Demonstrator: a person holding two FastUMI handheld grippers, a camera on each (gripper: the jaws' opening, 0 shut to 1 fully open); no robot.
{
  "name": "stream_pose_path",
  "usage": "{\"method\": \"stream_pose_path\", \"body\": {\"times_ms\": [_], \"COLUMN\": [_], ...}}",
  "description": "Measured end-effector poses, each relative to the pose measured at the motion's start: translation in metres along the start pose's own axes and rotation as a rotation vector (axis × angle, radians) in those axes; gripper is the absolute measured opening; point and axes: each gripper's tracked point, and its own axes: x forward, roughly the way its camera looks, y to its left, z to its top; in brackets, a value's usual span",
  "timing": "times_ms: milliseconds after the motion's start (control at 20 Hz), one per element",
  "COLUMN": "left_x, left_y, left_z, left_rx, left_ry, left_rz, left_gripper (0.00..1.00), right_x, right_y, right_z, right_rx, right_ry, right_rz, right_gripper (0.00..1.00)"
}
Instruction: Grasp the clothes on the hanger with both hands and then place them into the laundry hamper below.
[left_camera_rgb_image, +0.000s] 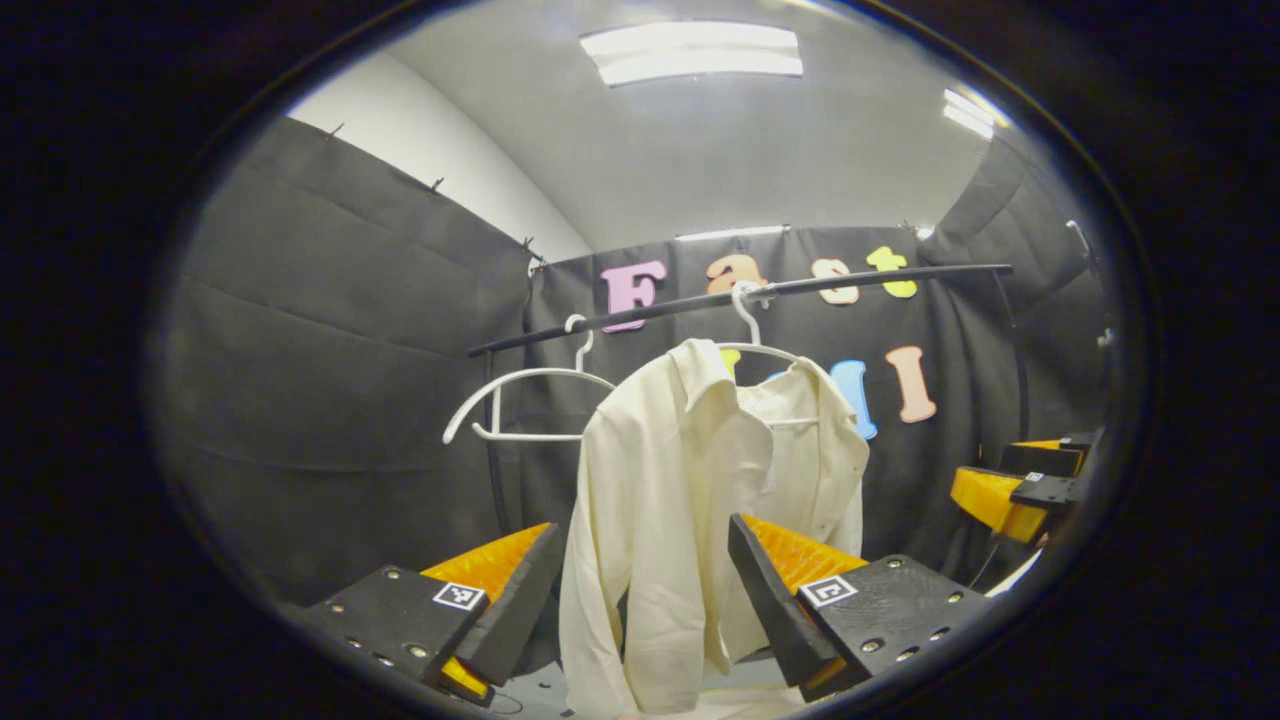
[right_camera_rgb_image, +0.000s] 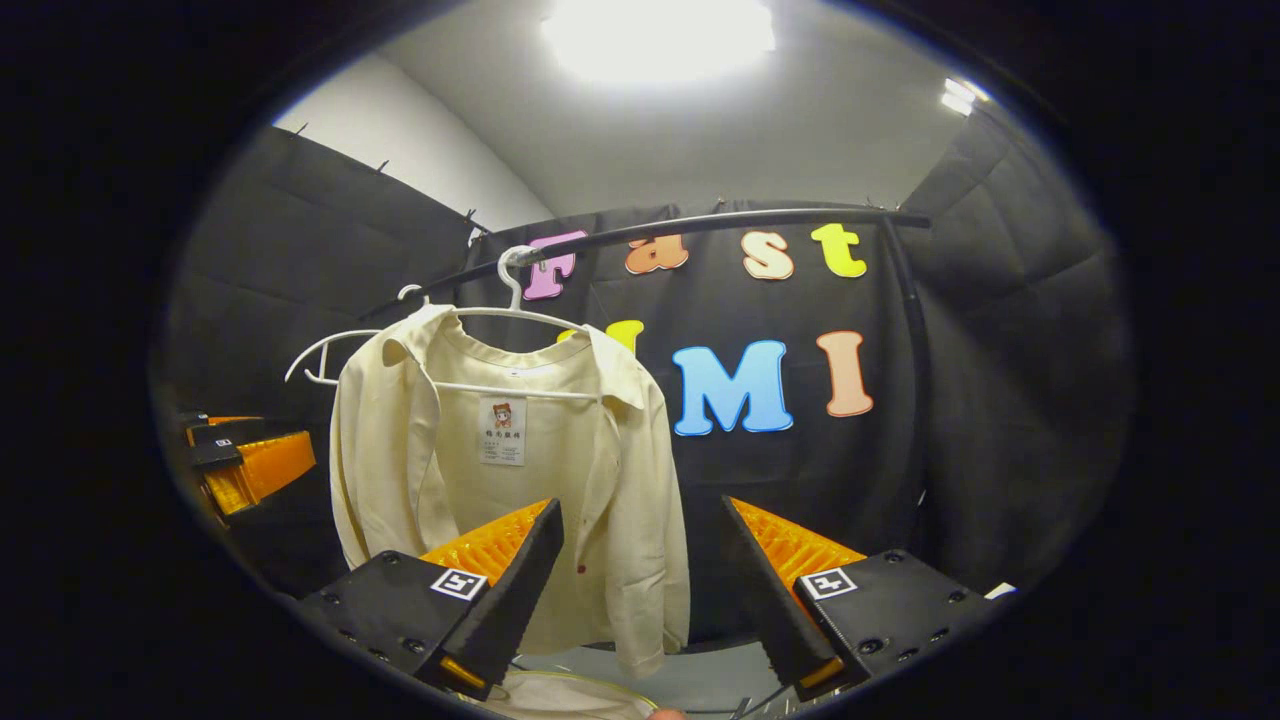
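A cream long-sleeved shirt (left_camera_rgb_image: 660, 450) hangs on a white hanger (left_camera_rgb_image: 745, 320) hooked over a black rail (left_camera_rgb_image: 850, 280). My left gripper (left_camera_rgb_image: 643, 522) is open and points at the shirt's side; the cloth hangs ahead between its fingers, and I see no contact. In the right gripper view the shirt (right_camera_rgb_image: 450, 450) faces me with its inner label showing, left of centre. My right gripper (right_camera_rgb_image: 641, 503) is open, with the shirt's right edge just beyond its left finger (right_camera_rgb_image: 500, 590). The right gripper (left_camera_rgb_image: 1010, 490) and the left gripper (right_camera_rgb_image: 245, 465) each show at the edge of the other's view.
An empty white hanger (left_camera_rgb_image: 520, 400) hangs on the rail to the shirt's left, also seen as the empty hanger (right_camera_rgb_image: 320, 355). Black cloth walls close in the booth on three sides. A pale rounded shape (right_camera_rgb_image: 560, 700) lies low beneath the shirt; what it is I cannot tell.
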Motion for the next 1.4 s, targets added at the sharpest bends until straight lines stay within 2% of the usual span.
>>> {"method": "stream_pose_path", "body": {"times_ms": [400, 750, 1050, 1400], "left_x": [0.062, 0.11, 0.141, 0.163], "left_y": [-0.043, -0.062, -0.076, -0.057], "left_z": [0.002, -0.009, -0.015, -0.019], "left_rx": [0.037, 0.041, 0.064, 0.087], "left_ry": [-0.018, 0.009, 0.021, 0.031], "left_rz": [0.035, 0.064, 0.09, 0.196], "left_gripper": [0.98, 0.98, 0.98, 0.99], "right_x": [0.072, 0.135, 0.175, 0.212], "right_y": [0.01, 0.02, 0.02, 0.016], "right_z": [-0.001, 0.011, 0.009, 0.0], "right_rx": [0.027, 0.055, 0.071, 0.053], "right_ry": [-0.001, -0.03, -0.026, -0.002], "right_rz": [0.126, 0.182, 0.18, 0.116], "right_gripper": [0.98, 0.98, 0.98, 0.98]}}
